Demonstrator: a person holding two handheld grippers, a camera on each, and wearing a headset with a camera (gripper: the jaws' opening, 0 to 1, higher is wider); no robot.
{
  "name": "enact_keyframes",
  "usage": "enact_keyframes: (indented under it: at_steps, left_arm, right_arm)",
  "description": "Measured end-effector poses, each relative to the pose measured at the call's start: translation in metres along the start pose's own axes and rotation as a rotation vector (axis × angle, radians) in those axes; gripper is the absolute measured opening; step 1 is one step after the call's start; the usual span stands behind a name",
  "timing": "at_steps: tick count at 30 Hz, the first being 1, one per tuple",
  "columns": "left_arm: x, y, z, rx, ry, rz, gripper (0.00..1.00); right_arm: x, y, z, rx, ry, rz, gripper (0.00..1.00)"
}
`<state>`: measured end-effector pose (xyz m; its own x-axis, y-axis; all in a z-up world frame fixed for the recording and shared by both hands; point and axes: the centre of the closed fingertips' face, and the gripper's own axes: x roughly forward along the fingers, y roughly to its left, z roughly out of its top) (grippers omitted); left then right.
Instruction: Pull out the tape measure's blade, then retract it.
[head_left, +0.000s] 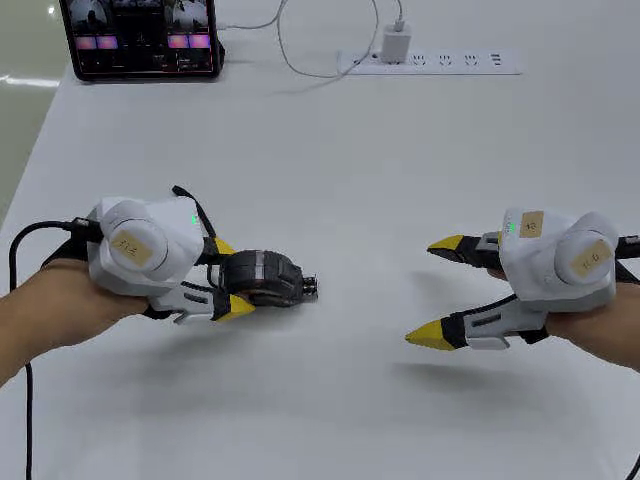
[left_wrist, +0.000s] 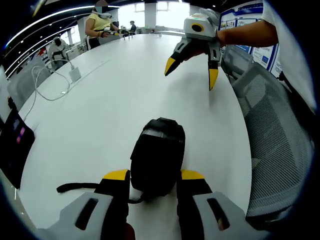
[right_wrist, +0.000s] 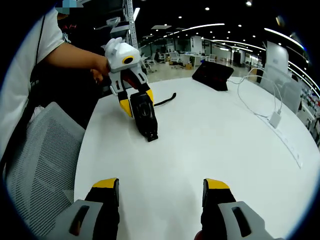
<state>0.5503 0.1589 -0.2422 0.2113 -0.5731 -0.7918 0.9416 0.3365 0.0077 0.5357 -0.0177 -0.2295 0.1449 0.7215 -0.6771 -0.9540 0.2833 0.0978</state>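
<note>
Black tape measure (head_left: 268, 278) lies on white worktop (head_left: 340, 170), near edge, left of centre. Rear of case pinched between left tongs (head_left: 231, 277). Blade inside case; end hook (head_left: 311, 288) sits at case mouth, pointing toward right tongs (head_left: 436, 290). These spread wide, holding nothing, well apart from tape measure. Tablet (head_left: 140, 40) and power strip (head_left: 440, 62) at far edge.

Two grippers (head_left: 232, 276) (head_left: 421, 293), one tape measure (head_left: 268, 278) — one tablet (head_left: 140, 38), one power strip (head_left: 450, 62).

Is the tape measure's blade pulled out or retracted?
Retracted: only the hook tip shows at the front of the tape measure, clamped in the left hand-held gripper.
</note>
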Motion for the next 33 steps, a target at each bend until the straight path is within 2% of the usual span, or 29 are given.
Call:
enact_keyframes:
  at_steps: [12,18,33]
  left_arm:
    - [0.001,-0.001,-0.001,0.016,0.011,-0.016,0.29]
    - [0.001,-0.002,-0.002,0.024,0.047,-0.027,0.28]
    - [0.002,0.001,-0.005,0.069,0.086,0.001,0.27]
  right_arm:
    - [0.005,0.003,0.004,-0.007,-0.007,0.012,0.61]
    - [0.011,0.003,0.008,-0.017,-0.018,0.022,0.60]
    - [0.032,0.005,0.021,-0.052,-0.041,0.049,0.56]
